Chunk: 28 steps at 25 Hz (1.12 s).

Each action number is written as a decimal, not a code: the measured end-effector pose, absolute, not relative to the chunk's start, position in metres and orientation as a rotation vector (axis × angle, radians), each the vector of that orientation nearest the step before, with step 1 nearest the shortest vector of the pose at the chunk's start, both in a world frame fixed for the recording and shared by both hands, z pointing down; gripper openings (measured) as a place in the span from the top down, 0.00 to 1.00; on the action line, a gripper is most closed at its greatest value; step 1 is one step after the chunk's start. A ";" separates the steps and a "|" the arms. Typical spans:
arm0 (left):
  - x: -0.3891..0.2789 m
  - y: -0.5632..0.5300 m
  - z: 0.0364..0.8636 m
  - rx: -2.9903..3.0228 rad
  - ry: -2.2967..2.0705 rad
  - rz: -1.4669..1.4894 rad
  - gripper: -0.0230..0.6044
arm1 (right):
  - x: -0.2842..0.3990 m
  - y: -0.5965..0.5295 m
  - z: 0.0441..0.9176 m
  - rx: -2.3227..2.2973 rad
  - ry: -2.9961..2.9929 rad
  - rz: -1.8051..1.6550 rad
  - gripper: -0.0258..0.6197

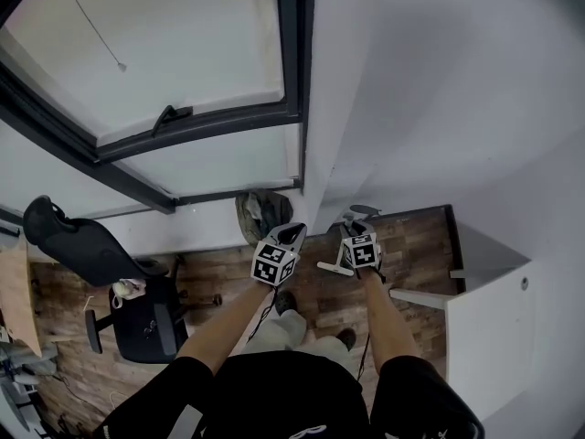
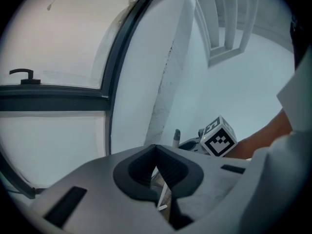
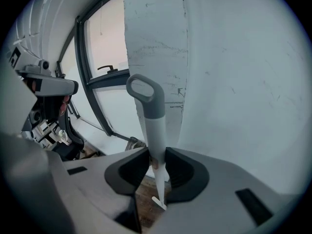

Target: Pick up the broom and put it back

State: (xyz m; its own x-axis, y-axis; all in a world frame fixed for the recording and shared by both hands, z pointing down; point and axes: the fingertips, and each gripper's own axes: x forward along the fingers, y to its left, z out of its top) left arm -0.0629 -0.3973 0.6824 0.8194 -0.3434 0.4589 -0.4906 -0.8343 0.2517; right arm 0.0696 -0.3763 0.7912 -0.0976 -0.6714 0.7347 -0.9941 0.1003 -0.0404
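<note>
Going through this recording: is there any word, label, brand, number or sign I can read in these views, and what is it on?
No readable text in any view.
The left marker cube and the right marker cube bear only black-and-white square patterns, no letters or numbers.

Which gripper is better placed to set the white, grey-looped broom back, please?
Right. The right gripper grips the white broom with its grey loop handle; the left gripper is shut and empty.

black short-sleeved shirt (image 1: 274, 396), pale trousers (image 1: 274, 329)
</note>
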 end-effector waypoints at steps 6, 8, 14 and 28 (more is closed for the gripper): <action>-0.069 -0.406 0.686 2.641 -0.616 0.577 0.94 | 0.070 -0.384 0.793 1.649 -1.804 0.770 0.78; -0.070 -0.409 0.686 2.641 -0.613 0.576 0.94 | 0.071 -0.387 0.794 1.658 -1.801 0.773 0.78; -0.071 -0.416 0.685 2.656 -0.604 0.566 0.94 | 0.070 -0.396 0.796 1.660 -1.783 0.789 0.78; -0.079 -0.426 0.679 2.663 -0.600 0.546 0.94 | 0.067 -0.407 0.801 1.681 -1.732 0.886 0.78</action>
State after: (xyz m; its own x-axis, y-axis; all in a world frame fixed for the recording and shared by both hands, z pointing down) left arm -0.0793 -0.4260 0.6789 0.8353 -0.3309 0.4390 -0.4683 -0.8466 0.2528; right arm 0.0666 -0.4069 0.8010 -0.0544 -0.6254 0.7784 -0.9972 -0.0059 -0.0744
